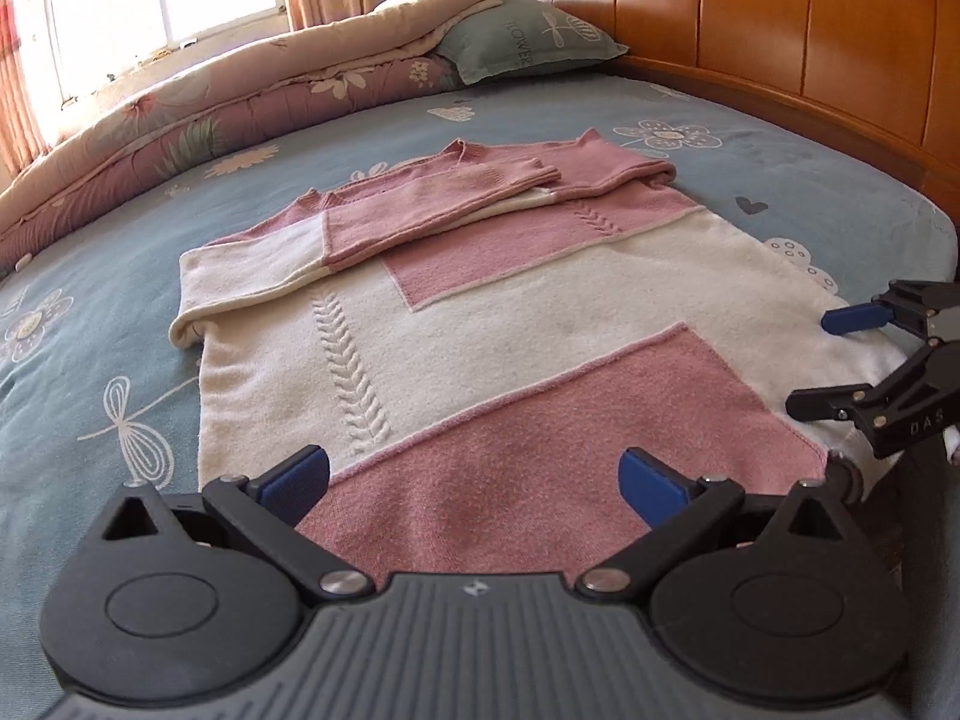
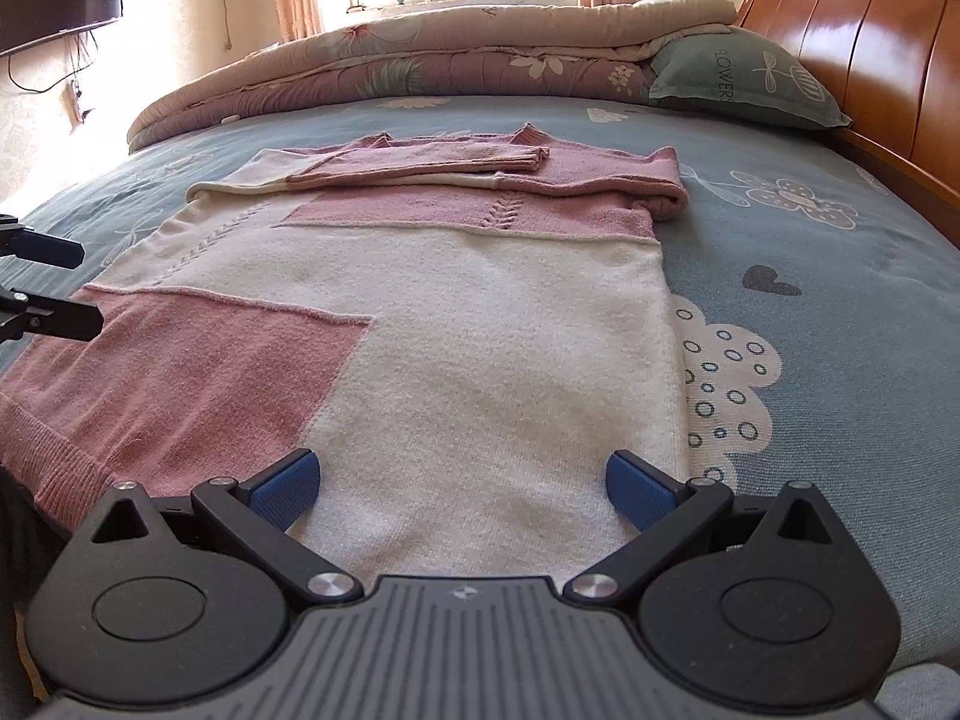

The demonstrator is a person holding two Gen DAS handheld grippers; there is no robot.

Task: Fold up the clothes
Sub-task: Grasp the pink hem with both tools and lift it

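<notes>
Looking ahead of both wide-open, empty tongs, I see the sweater [image 1: 480, 324] flat on the bed [image 1: 90, 360], sleeves [image 1: 432, 204] folded across the far end, hem just under my left tongs [image 1: 474, 483] and right tongs [image 2: 461, 486]. If I pinch only the top layer or lift unevenly, the knit could skew and the sleeves slide off.

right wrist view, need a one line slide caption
Open right tongs at the hem of a pink-and-white sweater, sleeves folded in, on a bed.
</notes>
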